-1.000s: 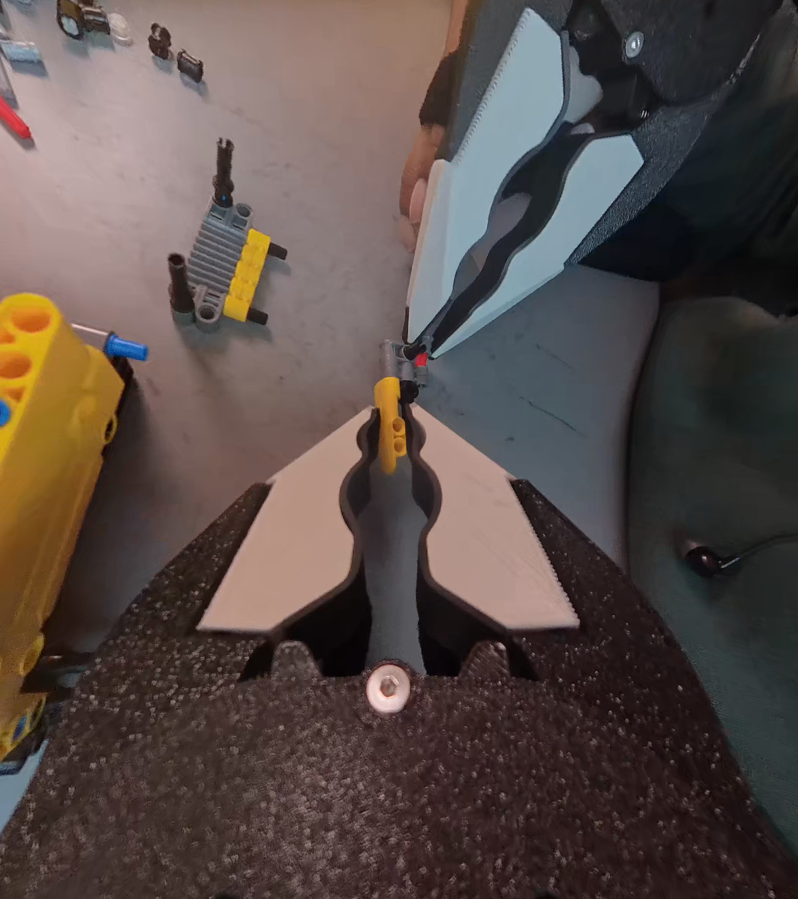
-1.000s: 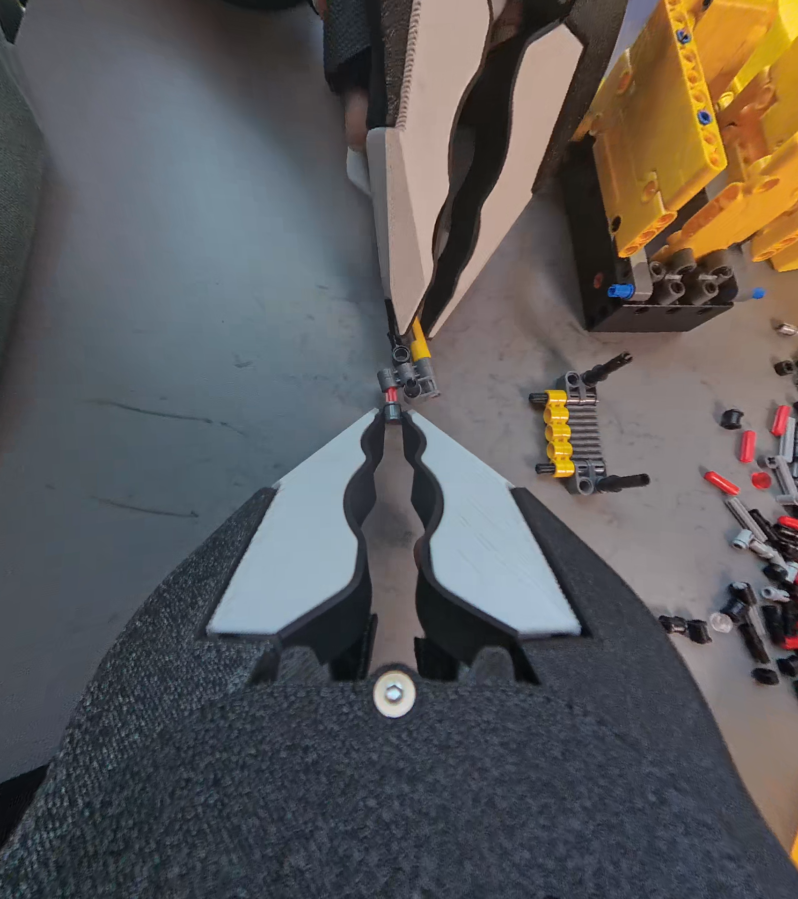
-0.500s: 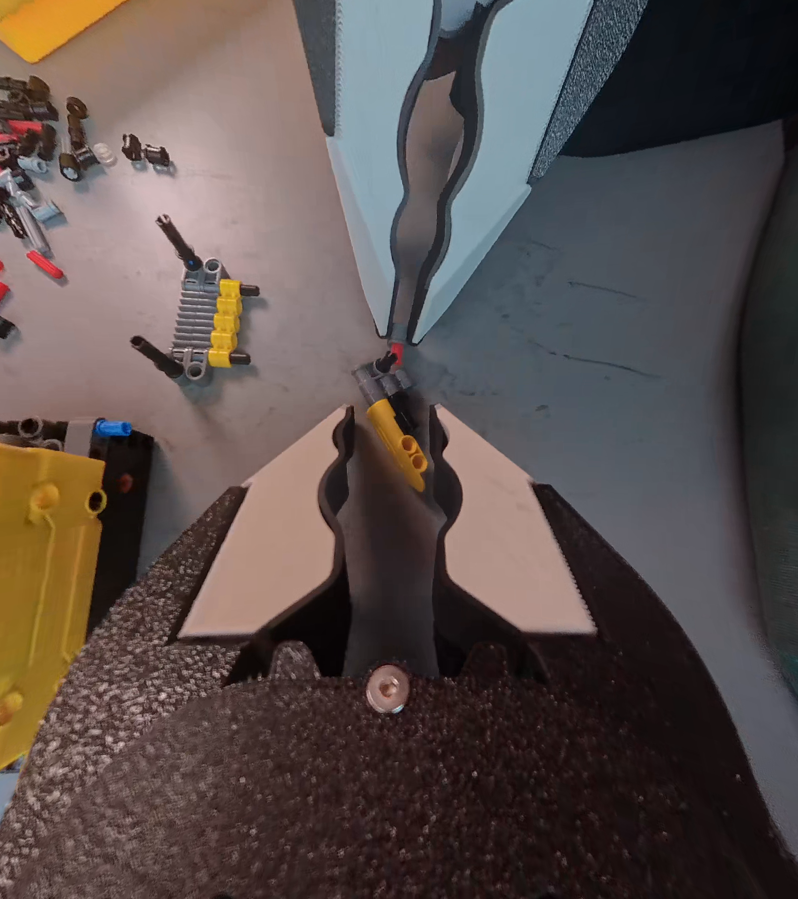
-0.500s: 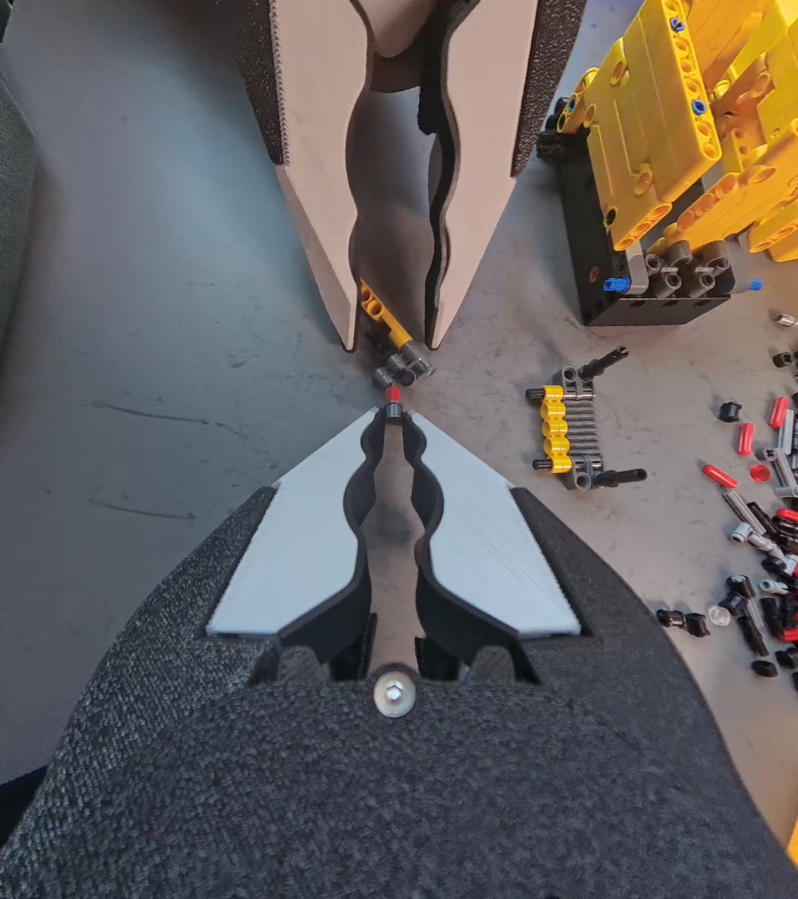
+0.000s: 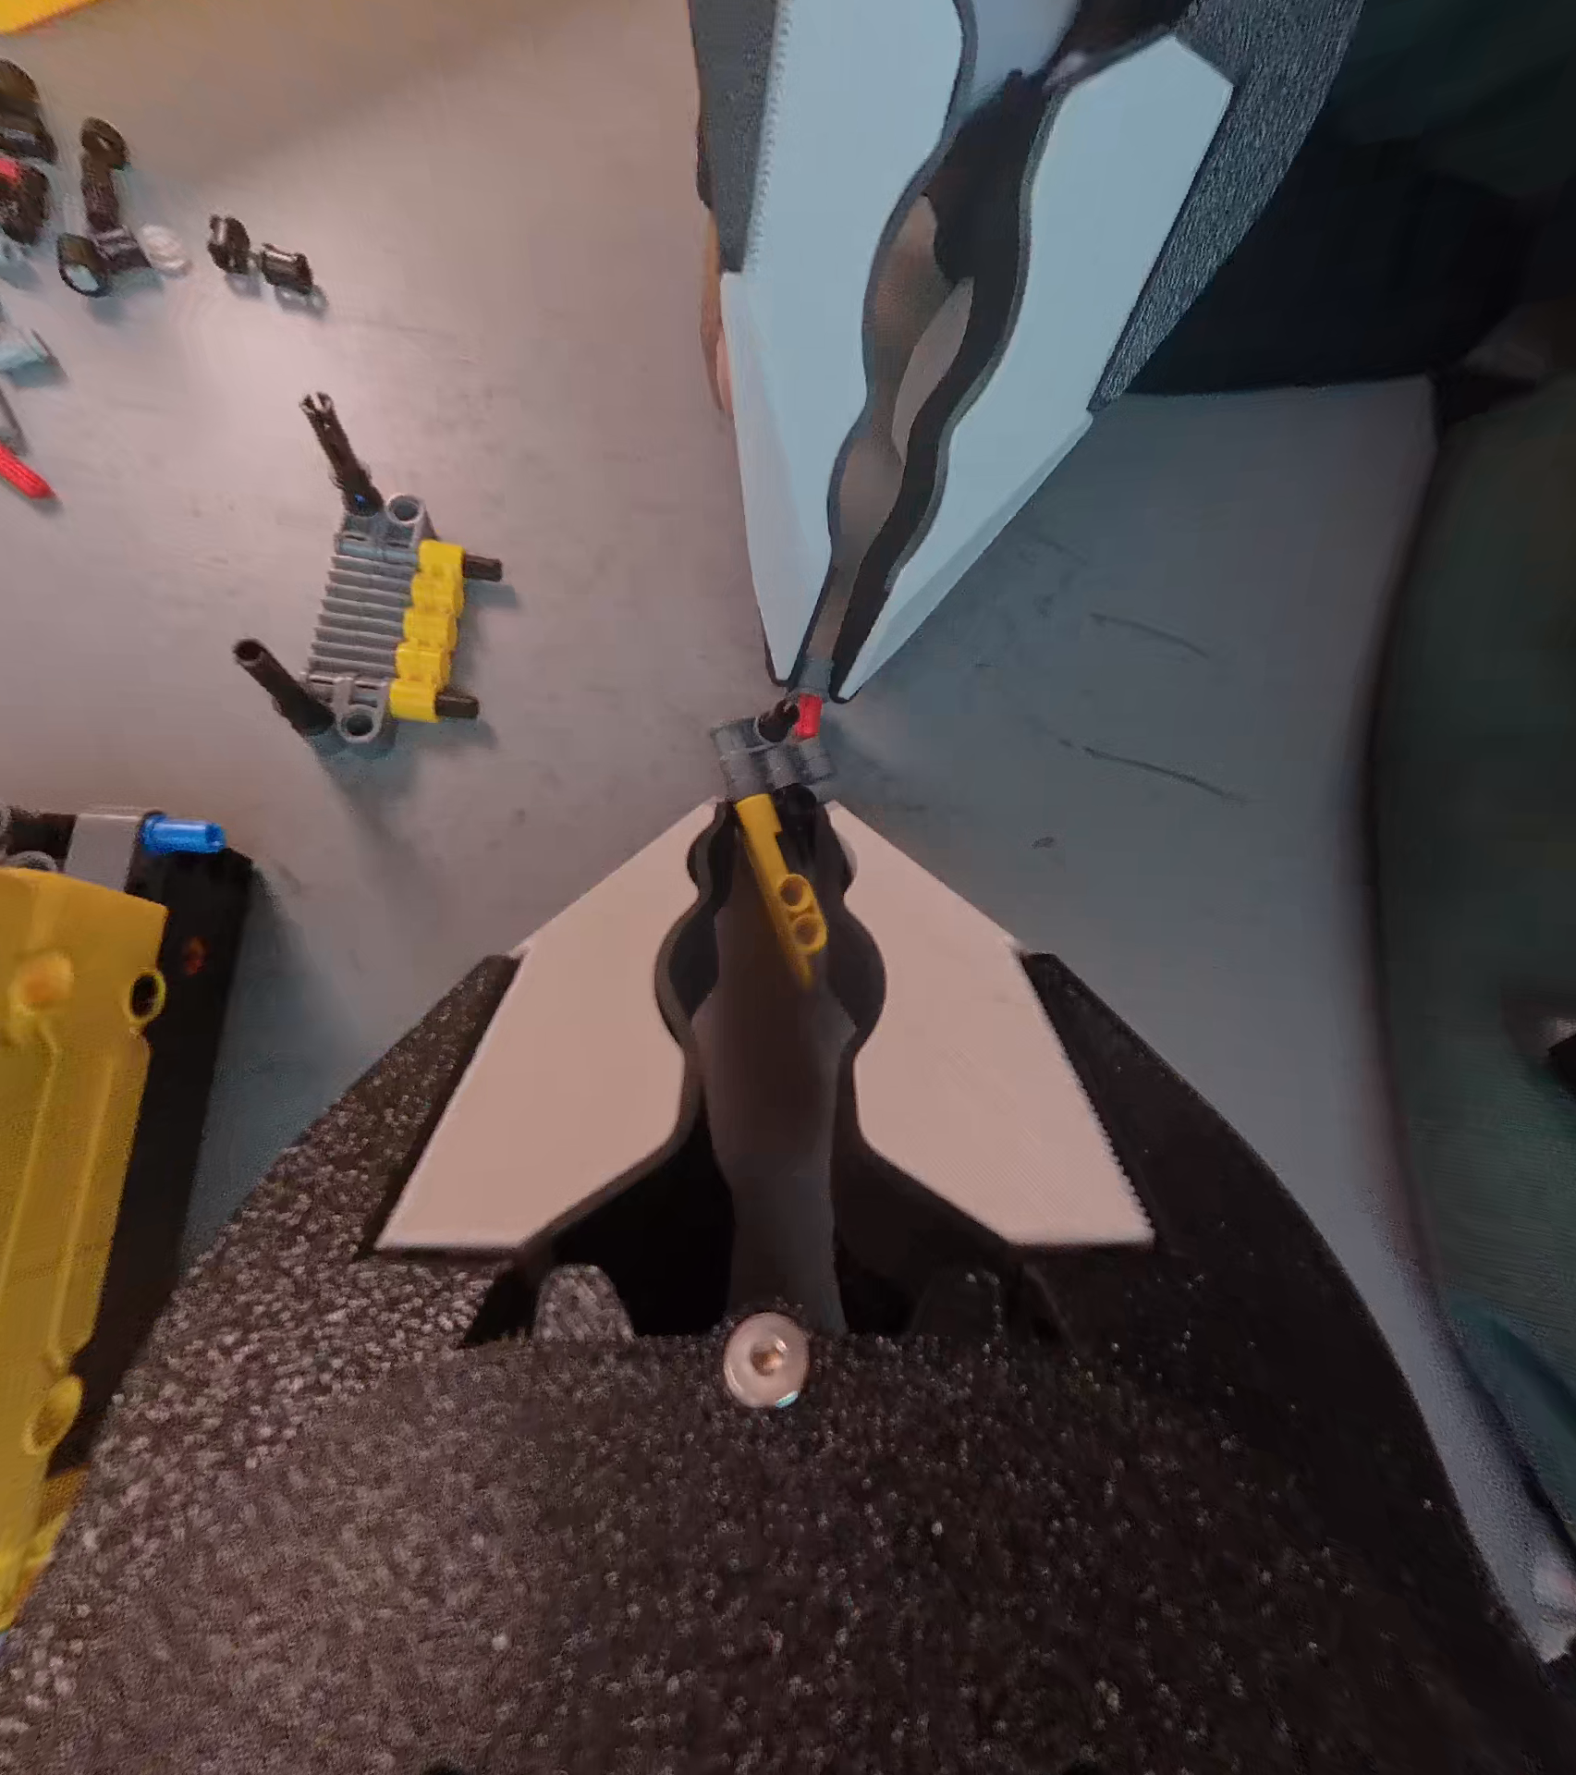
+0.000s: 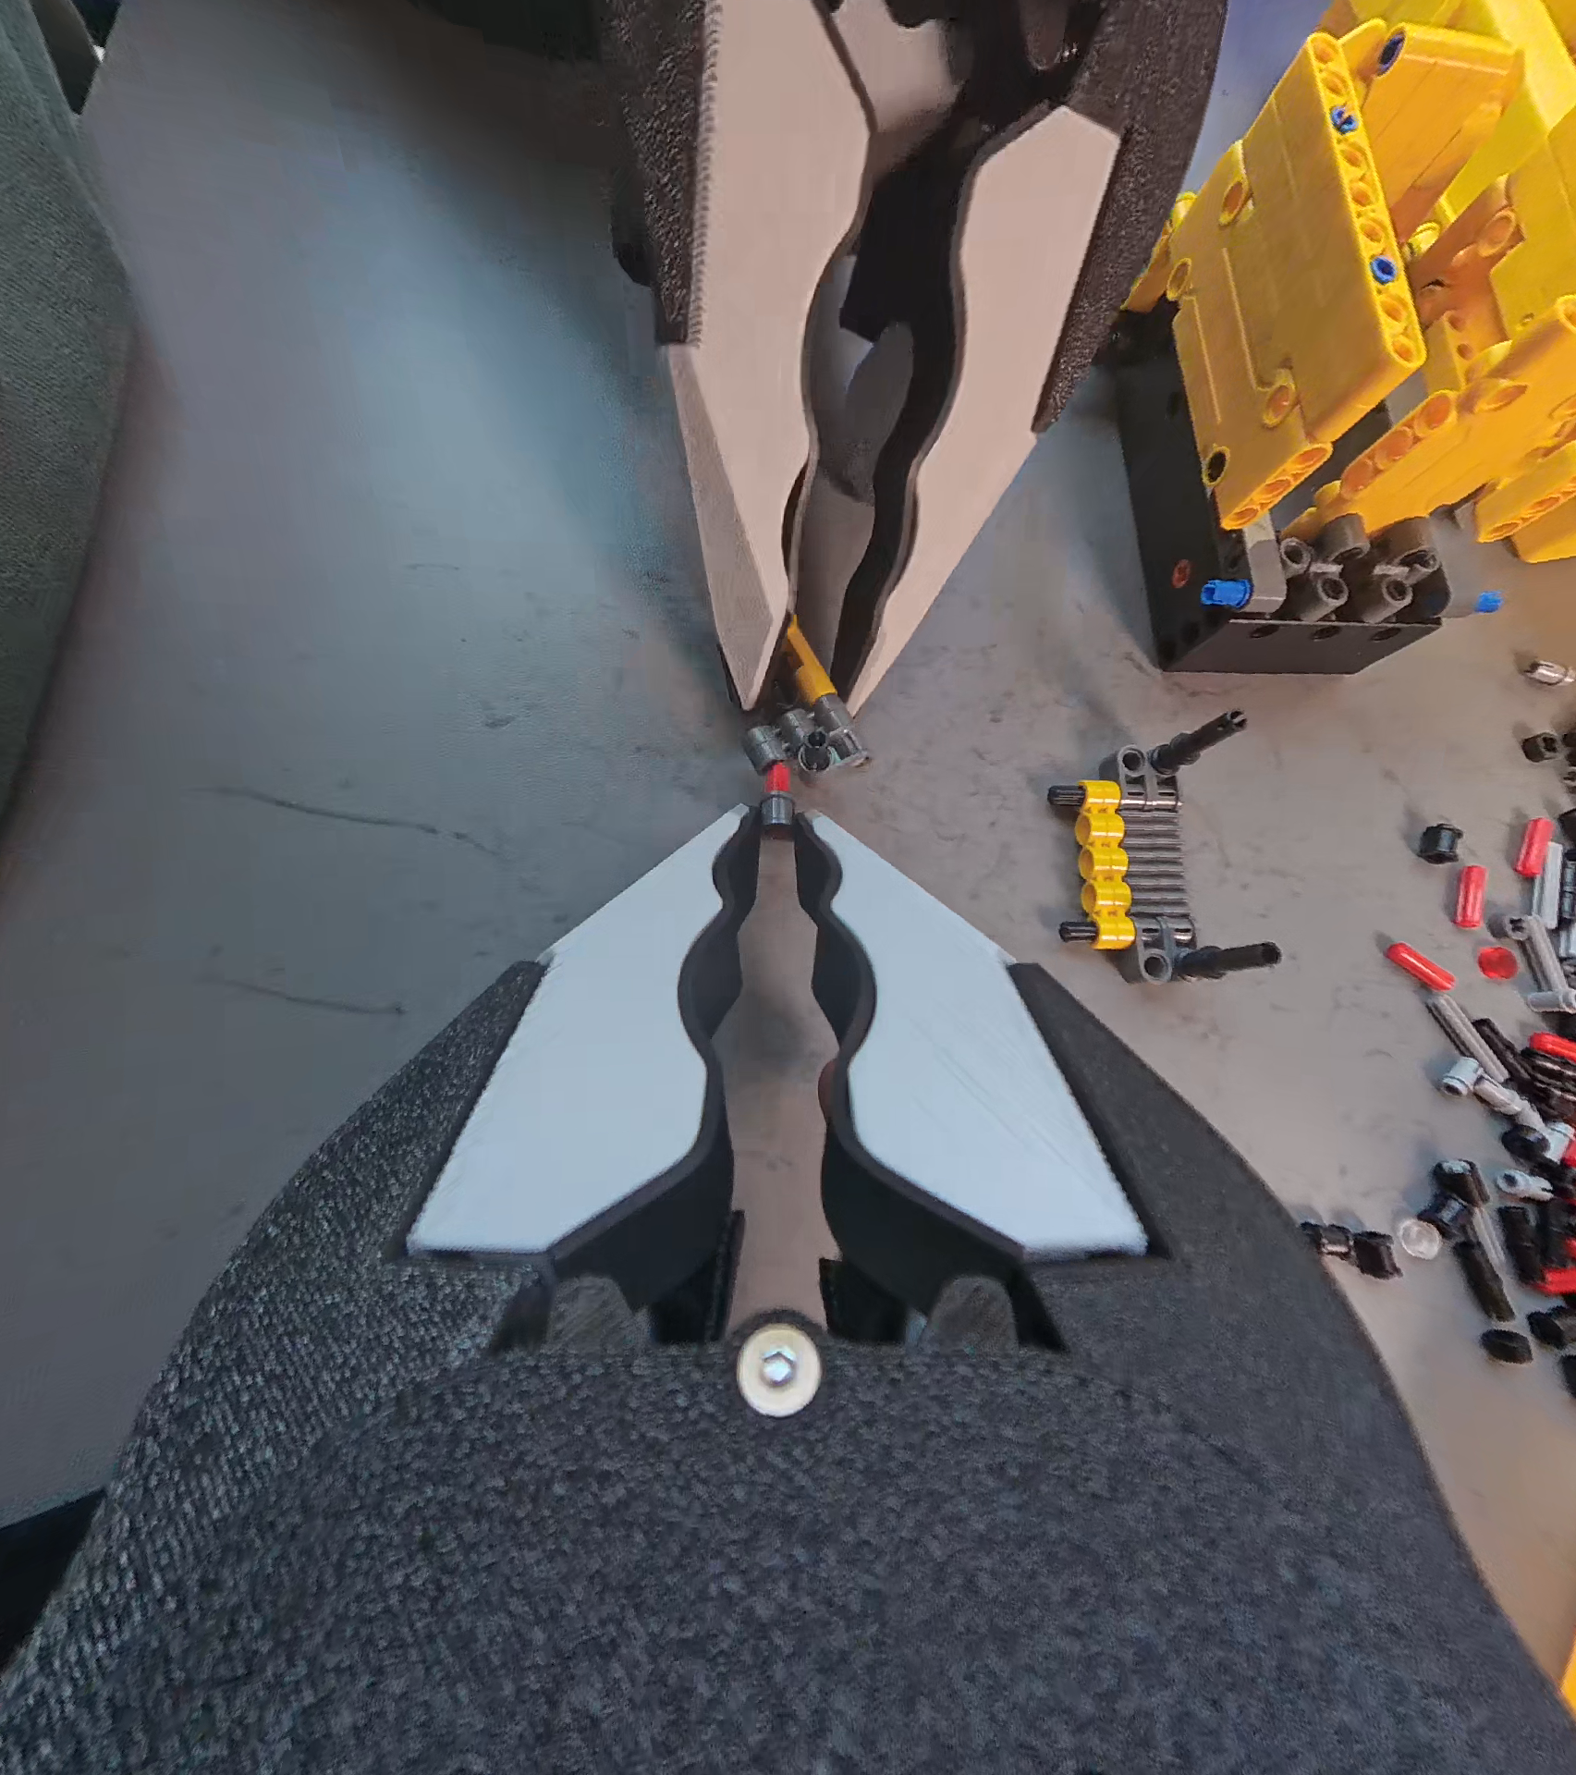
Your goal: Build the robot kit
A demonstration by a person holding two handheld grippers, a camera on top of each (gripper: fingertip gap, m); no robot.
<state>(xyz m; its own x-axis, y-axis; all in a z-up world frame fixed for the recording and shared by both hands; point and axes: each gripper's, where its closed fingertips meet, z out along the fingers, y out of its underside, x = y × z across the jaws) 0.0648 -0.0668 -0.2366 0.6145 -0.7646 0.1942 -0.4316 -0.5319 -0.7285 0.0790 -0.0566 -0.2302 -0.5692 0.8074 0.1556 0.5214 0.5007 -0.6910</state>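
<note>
Grey scuffed tabletop with a green chair at its edge. Half a second ago the left gripper was spread; now it is clamped on the yellow beam. The right gripper pinches the red-tipped pin entering the beam's grey connector, left of the ribbed piece.

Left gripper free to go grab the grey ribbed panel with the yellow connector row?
Probably not yet: the left gripper is shut on the yellow beam. The grey ribbed panel itself lies unobstructed on the table.
</note>
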